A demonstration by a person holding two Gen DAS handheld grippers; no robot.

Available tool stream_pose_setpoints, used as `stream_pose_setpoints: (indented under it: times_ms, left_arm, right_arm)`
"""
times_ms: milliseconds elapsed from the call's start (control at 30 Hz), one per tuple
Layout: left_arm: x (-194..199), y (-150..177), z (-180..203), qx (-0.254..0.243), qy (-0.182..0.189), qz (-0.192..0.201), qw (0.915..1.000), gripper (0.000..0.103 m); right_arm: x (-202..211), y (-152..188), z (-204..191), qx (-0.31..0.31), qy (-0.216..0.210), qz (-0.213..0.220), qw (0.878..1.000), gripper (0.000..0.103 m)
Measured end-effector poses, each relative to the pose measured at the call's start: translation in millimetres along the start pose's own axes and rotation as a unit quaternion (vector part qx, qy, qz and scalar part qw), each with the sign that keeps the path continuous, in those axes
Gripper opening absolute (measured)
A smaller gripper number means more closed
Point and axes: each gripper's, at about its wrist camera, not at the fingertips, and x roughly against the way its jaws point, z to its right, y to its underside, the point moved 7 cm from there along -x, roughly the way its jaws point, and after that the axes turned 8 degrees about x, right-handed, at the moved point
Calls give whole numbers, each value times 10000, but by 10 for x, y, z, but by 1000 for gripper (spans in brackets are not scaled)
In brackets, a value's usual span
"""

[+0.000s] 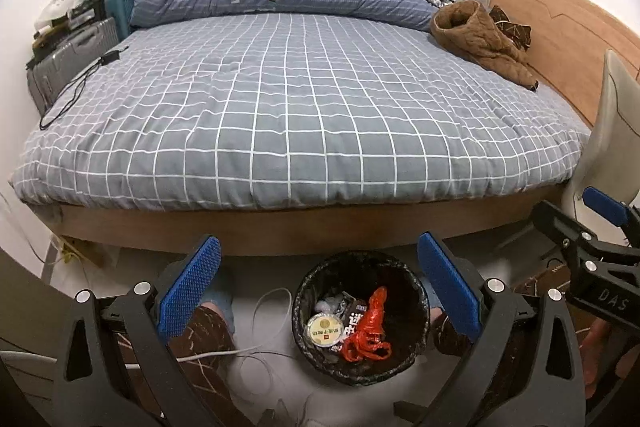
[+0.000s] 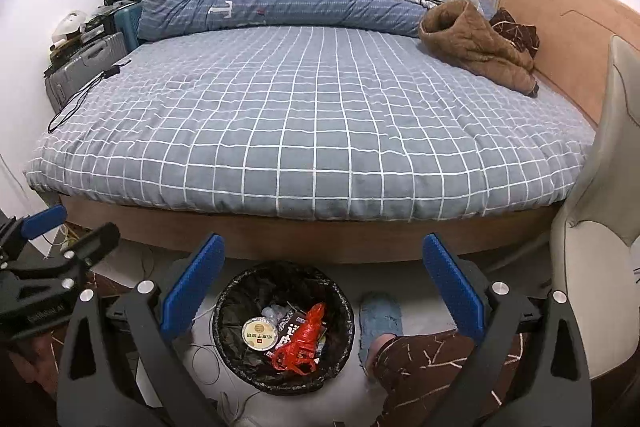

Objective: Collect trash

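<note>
Beside the bin (image 2: 283,327), only right view shows slipper (image 2: 381,315).

Black-lined bin (image 1: 362,319) on floor, red wrapper (image 1: 370,327) and round lid (image 1: 325,329) inside

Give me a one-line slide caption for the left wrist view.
Left gripper open above a black-lined trash bin holding a red bag and round lid, bed beyond.

Even, bright indoor light, sharp centre, heavy fisheye bending and dark corners.
</note>
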Motion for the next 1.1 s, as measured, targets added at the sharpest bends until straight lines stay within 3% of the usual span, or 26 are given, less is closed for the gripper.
stream_pose_setpoints:
  times_ms: [533,633,1100]
  left_arm:
    - [27,-22,18,-17,19,-47,10000,97]
    - [16,-2,80,-54,182,-146,9997,97]
    - [23,-38,38,-64,-80,20,9999,97]
  right_arm:
    - [4,0,-11,-7,-25,0,10000,95]
    - [4,1,-9,-12,-34,2,10000,95]
    - [-17,2,-9,-17,-41,-13,10000,95]
